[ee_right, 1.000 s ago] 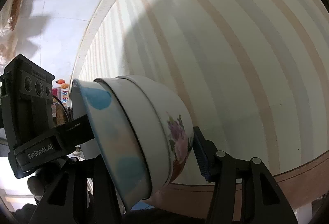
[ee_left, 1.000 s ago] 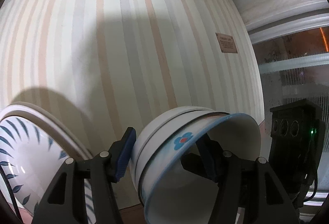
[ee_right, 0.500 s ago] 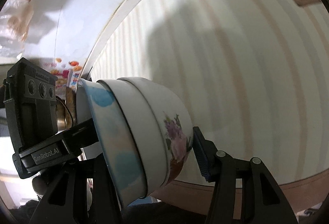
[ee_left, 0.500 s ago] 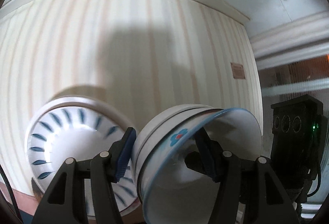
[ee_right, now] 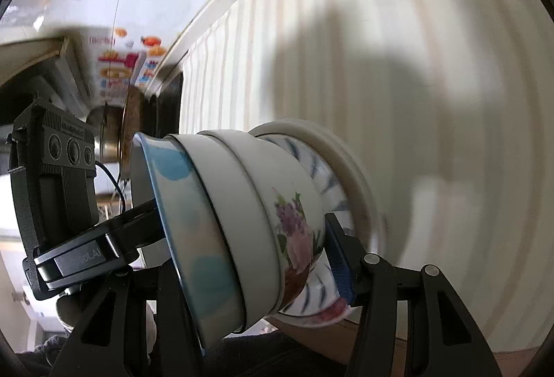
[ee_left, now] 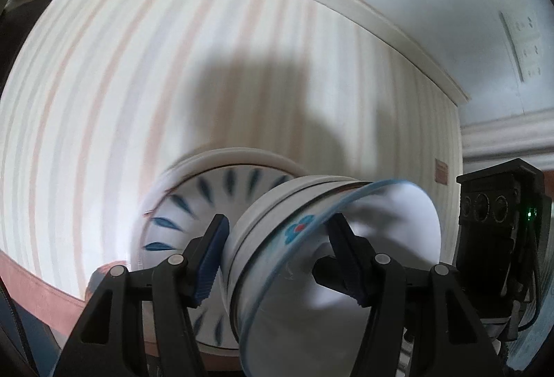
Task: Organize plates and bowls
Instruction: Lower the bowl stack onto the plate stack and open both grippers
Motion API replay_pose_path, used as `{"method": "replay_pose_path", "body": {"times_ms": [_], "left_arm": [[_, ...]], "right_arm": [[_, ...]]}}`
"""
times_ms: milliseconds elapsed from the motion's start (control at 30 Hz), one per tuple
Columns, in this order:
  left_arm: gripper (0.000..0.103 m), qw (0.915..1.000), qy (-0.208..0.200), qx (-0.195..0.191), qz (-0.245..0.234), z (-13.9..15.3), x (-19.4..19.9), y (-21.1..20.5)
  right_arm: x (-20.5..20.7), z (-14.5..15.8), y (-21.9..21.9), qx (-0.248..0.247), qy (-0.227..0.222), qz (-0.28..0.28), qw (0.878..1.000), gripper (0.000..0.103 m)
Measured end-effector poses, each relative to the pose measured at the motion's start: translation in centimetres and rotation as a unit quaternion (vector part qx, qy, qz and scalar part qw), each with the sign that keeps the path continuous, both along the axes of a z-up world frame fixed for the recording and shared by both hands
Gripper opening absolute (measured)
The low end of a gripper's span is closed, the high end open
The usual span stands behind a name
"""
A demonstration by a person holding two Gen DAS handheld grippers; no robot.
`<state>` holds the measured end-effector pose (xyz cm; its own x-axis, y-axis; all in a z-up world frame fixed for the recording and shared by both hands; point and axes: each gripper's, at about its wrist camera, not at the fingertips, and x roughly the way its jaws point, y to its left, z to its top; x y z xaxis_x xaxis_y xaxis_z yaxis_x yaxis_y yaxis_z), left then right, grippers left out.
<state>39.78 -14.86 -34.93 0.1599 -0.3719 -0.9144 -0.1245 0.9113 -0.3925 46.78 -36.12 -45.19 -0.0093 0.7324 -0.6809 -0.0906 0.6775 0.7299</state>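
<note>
A nested stack of three bowls (ee_left: 277,238) is held between both grippers; the inner one has a blue rim and a blue flower, the outer one a purple flower print (ee_right: 294,231). My left gripper (ee_left: 280,259) is shut on the stack's rim, one finger inside, one outside. My right gripper (ee_right: 242,259) is shut on the opposite rim. Close behind the stack lies a stack of plates (ee_left: 194,203), the top one white with blue leaf marks, also in the right wrist view (ee_right: 332,190). The bowls' base is close to the plates; contact cannot be told.
A striped cream tablecloth (ee_left: 104,99) with a pink border covers the surface under the plates. A white wall and moulding lie beyond it. A colourful package (ee_right: 124,65) and a dark round object stand at the far left in the right wrist view.
Both grippers have carried the bowl stack toward the plates. The plates have come into the middle of the left view and into the right view behind the bowls.
</note>
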Motion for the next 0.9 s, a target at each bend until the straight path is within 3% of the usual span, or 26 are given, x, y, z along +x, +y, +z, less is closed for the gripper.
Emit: {"method": "replay_pose_path", "body": {"times_ms": [333, 900], "left_arm": [[0.057, 0.9987, 0.016, 0.000, 0.049, -2.0, -0.8, 2.8], [0.057, 0.9976, 0.042, 0.006, 0.054, -3.4, -0.2, 2.8]], "right_arm": [[1.0, -1.7, 5.3, -0.012, 0.019, 0.056, 0.998, 0.056], [1.5, -3.3, 6.9, -0.033, 0.031, 0.067, 0.997, 0.056]]}}
